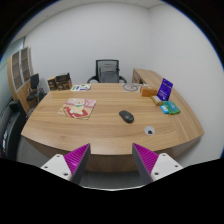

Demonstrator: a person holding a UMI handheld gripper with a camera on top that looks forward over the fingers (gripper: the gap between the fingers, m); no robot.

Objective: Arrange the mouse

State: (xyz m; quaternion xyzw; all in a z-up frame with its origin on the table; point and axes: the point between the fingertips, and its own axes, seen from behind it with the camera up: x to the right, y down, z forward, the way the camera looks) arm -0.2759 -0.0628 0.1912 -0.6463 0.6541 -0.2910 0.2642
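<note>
The hand-held gripper [109,160] hangs above the near edge of a large, light wooden conference table [100,128], its two fingers with magenta ribbed pads [76,158] spread wide apart and holding nothing. The small dark computer mouse [126,116] lies on bare wood well beyond the fingers, roughly ahead of the gap between them and slightly toward the right finger, with open tabletop on all sides of it. Just beyond the right finger, nearer than the mouse, a small grey square cable port [150,130] is set into the wood. To the left of the mouse and apart from it lies a flat printed sheet with a pink and red picture [78,107]. Along the table's right edge sit a turquoise rounded object [167,107], an orange item [150,92] and an upright purple box [166,88]; what they are is hard to make out. At the far end stands a black mesh office chair [107,72] against a white wall, with a white round item [130,87] and small flat things [81,87] near it too small to identify. On the left, a wooden shelf unit [20,70] is partly cut off.
</note>
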